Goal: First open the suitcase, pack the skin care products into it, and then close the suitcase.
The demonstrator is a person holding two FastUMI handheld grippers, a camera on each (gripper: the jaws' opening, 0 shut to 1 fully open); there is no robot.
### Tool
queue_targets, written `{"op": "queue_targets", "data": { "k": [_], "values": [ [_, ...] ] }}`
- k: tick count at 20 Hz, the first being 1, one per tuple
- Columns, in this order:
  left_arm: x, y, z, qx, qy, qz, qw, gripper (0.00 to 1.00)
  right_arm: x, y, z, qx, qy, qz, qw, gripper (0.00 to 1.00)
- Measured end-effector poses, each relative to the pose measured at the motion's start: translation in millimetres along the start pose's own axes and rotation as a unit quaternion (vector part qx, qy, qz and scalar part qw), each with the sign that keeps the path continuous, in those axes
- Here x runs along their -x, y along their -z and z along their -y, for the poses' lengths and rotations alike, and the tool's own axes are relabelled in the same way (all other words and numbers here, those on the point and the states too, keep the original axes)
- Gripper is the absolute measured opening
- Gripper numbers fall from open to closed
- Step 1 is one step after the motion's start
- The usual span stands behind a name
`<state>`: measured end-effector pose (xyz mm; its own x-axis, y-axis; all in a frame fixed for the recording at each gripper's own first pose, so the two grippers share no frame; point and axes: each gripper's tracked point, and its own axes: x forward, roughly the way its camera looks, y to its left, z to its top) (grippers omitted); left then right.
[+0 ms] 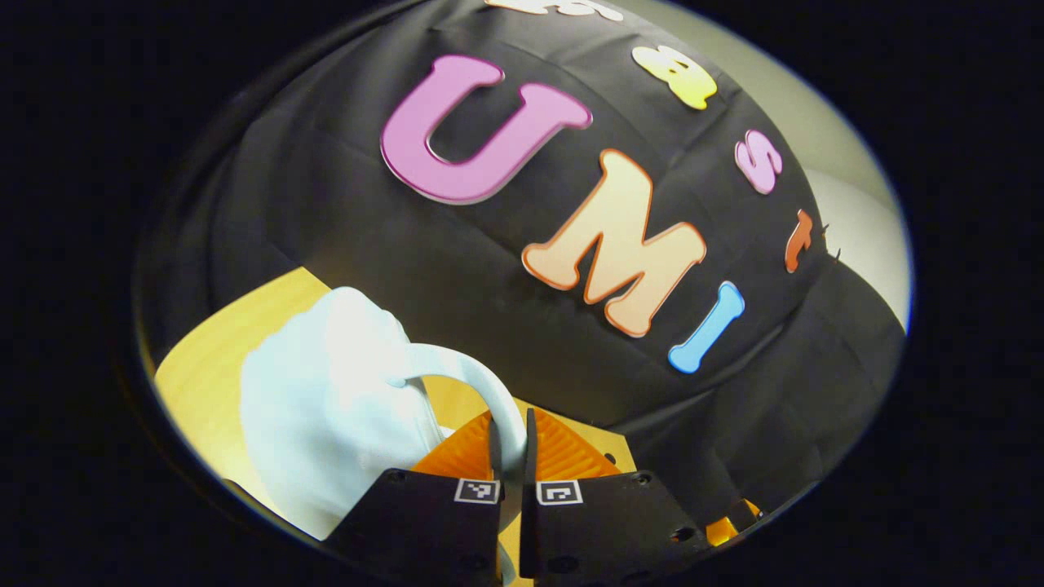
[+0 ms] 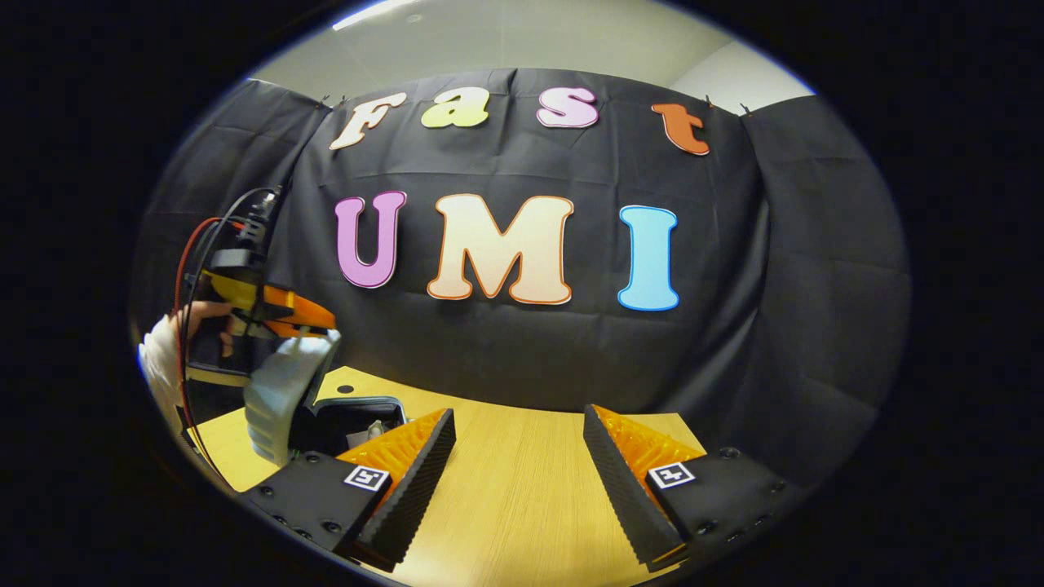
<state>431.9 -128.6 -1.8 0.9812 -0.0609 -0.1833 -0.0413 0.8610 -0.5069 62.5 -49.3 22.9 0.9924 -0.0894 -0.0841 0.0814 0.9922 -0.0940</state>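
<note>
Left gripper view: left gripper [image 1: 511,444] clenched on the curved handle [image 1: 481,383] of the pale suitcase [image 1: 326,408], lid raised over the wooden table [image 1: 204,359]. Right gripper view: right gripper [image 2: 519,456] released, 2 fingers wide apart above the table; suitcase at far left, dark inside [image 2: 351,420] holding small items, too blurred to tell.

Recording booth: black cloth wall [image 2: 522,350] draped behind bare wooden table [image 2: 522,481], plain ceiling [image 2: 522,41] above.
</note>
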Motion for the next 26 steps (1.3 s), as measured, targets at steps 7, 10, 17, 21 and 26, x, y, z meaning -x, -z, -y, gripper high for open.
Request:
{"op": "queue_targets", "data": {
  "k": [7,10,17,21,26],
  "values": [
    [-102,93,-4,-0.046,-0.074,-0.113,0.99,0.02,3,7,12,-0.003,0.012,-0.002,1.0,0.99],
    [-125,123,-13,-0.059,-0.1,-0.149,0.982,0.1,2,11,22,-0.008,0.022,-0.005,1.0,1.0],
    [-128,126,-19,-0.132,-0.132,-0.168,0.968,0.32,-5,18,31,-0.024,0.02,-0.008,0.999,0.99],
    [-98,81,13,-0.166,-0.096,-0.119,0.974,0.7,-10,14,23,-0.03,0.004,0.0,1.0,1.0],
    [-18,17,55,-0.191,-0.036,-0.007,0.981,0.9,-9,0,14,-0.046,-0.007,0.018,0.999,0.99]
  ]
}}
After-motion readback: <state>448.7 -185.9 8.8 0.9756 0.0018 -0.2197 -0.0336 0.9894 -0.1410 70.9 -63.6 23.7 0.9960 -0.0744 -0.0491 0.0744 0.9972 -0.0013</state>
